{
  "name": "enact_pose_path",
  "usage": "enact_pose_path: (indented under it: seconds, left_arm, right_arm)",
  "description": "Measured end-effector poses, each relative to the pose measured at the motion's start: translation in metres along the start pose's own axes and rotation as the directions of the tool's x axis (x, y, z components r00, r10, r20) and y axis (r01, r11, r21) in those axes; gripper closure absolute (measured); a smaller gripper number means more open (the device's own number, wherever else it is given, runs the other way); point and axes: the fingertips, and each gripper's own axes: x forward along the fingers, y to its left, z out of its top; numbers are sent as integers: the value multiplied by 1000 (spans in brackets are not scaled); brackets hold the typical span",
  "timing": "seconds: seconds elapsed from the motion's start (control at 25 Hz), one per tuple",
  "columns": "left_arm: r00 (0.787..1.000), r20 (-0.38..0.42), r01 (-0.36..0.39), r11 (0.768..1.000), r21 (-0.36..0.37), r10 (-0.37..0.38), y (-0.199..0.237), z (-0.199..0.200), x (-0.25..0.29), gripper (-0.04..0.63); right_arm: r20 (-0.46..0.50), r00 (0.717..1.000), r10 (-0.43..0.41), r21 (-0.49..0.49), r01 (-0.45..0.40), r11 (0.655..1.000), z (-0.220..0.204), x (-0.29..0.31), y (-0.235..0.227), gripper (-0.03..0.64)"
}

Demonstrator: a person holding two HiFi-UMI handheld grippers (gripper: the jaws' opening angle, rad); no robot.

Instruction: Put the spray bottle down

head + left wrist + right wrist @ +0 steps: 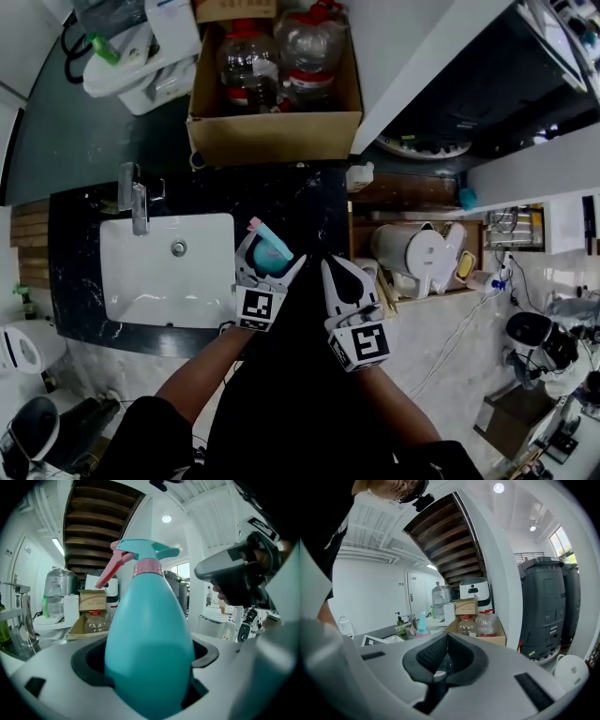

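A teal spray bottle (pixel 268 251) with a pink trigger and collar stands upright between the jaws of my left gripper (pixel 272 264), which is shut on its body. It hangs over the dark counter (pixel 309 202), just right of the sink; whether its base touches the counter is hidden. In the left gripper view the bottle (pixel 150 620) fills the middle, with the left gripper (pixel 148 657) clamped round its lower half. My right gripper (pixel 343 274) is beside it to the right, shut and empty. In its own view the right gripper (pixel 446 637) has both pads pressed together.
A white sink (pixel 169 272) with a chrome tap (pixel 138 197) lies left of the bottle. A cardboard box (pixel 277 131) of plastic bottles stands at the back of the counter. A white kettle (pixel 412 255) sits on a shelf to the right.
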Motion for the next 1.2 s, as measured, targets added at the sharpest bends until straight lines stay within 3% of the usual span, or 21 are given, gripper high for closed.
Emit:
enact_pose_path:
  seconds: [0.24,0.4,0.76,1.2]
  left_arm:
    - [998,-59,8,1000,-6,-8,-8,-19,10,127]
    - [996,-84,11,999,-49,-15,-11,-28,7,127]
    - [993,-115,12,999,-39,-17,-12,-40,-4,127]
    - [980,-179,81,995,-53,-89,-21,-50,-11,124]
  right_arm:
    - [-29,999,23,-6,-23,1000,-12,-3,-4,601]
    - [-23,1000,20,5,-20,1000,-13,-4,-4,601]
    - [-17,1000,15,19,-14,1000,-12,-10,5,601]
    - [-10,1000,-1,27,2,1000,-6,-23,12,600]
